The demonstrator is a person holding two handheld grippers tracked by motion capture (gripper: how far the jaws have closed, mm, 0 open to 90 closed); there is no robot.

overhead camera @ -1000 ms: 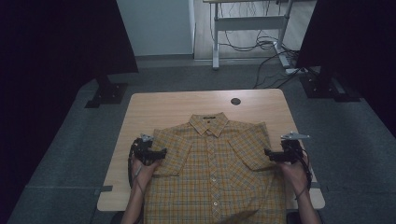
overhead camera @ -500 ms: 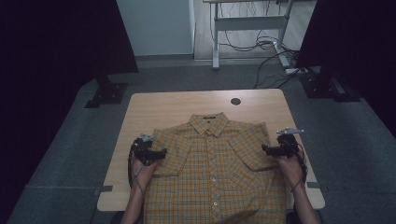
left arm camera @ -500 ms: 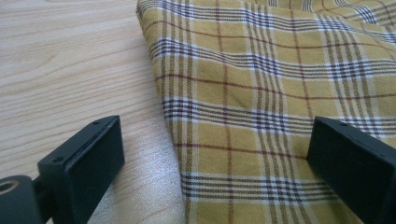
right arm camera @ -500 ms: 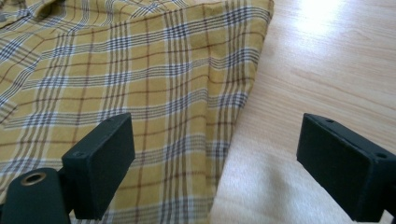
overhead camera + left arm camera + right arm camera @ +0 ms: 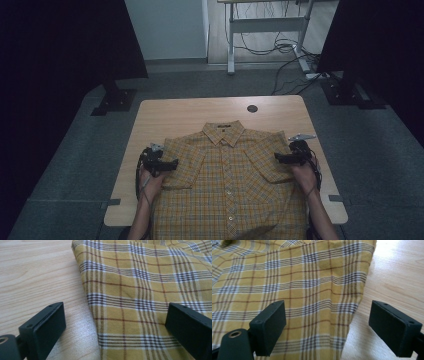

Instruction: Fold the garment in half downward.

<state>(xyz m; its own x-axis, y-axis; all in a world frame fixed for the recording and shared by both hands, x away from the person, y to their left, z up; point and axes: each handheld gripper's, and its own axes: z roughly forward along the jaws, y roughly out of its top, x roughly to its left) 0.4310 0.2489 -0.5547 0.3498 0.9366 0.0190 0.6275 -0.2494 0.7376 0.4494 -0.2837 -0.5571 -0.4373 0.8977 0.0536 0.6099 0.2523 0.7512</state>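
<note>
A yellow plaid short-sleeved shirt [image 5: 227,180] lies flat and buttoned on the wooden table [image 5: 200,112], collar toward the far side. My left gripper [image 5: 174,163] rests at the shirt's left sleeve, jaws open and pointing inward. In the left gripper view the sleeve edge [image 5: 140,285] lies between the open jaws of the left gripper [image 5: 117,322]. My right gripper [image 5: 277,157] is at the right sleeve, open, its jaws having just closed a little. In the right gripper view the sleeve edge [image 5: 287,277] runs between the jaws of the right gripper [image 5: 332,320], unpinched, over bare wood [image 5: 402,272].
A round black cable hole [image 5: 252,108] sits near the table's far edge. Black stands [image 5: 117,95] flank the table on the floor, and a desk frame with cables [image 5: 280,47] stands behind. The shirt hem hangs over the near edge between the person's forearms.
The right gripper has moved left, inward onto the edge of the right sleeve. The left gripper and the shirt have stayed put.
</note>
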